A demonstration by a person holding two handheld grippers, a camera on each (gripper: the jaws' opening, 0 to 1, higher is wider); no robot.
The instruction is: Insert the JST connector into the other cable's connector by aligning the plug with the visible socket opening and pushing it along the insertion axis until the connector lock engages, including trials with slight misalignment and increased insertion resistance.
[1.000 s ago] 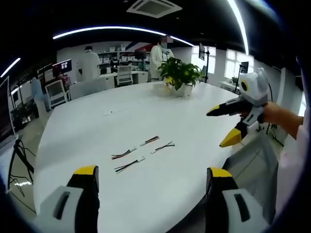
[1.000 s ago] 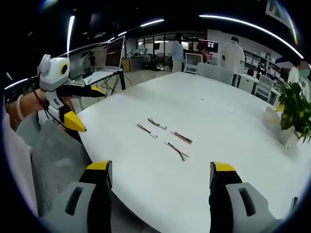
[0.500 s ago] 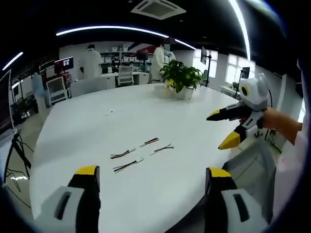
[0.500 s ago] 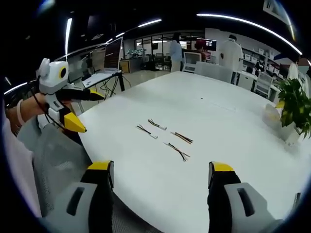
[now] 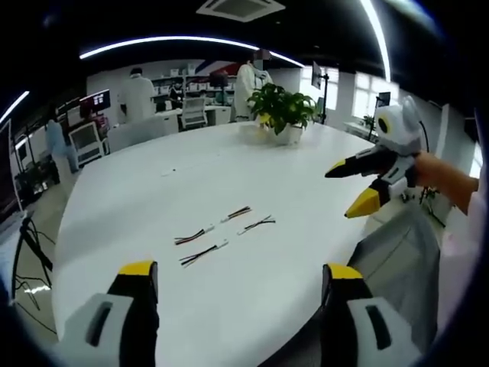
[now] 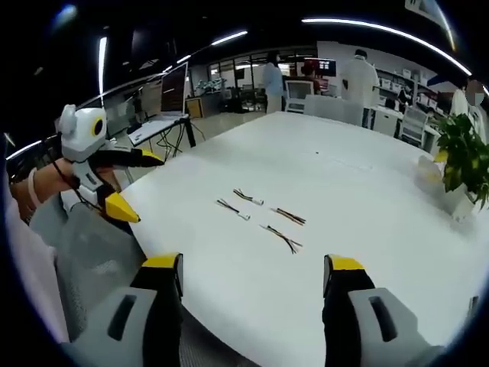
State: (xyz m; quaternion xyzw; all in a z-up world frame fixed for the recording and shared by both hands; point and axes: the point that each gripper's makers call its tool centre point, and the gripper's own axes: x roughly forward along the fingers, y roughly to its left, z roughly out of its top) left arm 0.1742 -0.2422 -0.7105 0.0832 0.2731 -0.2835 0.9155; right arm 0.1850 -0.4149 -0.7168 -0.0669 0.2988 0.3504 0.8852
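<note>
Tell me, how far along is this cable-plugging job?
Nothing looks done: four short cables lie apart on the white table, none joined. Nothing is in hand; the left tool and right tool are open, away from the cables. Picking up, aligning and pushing remain.

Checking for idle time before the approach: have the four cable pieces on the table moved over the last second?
No. The four cable pieces keep the same arrangement on the white table; the slight shift looks like camera motion.

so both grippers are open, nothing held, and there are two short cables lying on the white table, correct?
Not quite: the count is wrong. Four short cables lie on the white table, not two; the left gripper view shows them spread in a loose cluster. The rest holds: the left gripper and the right gripper are both open, nothing held.
</note>
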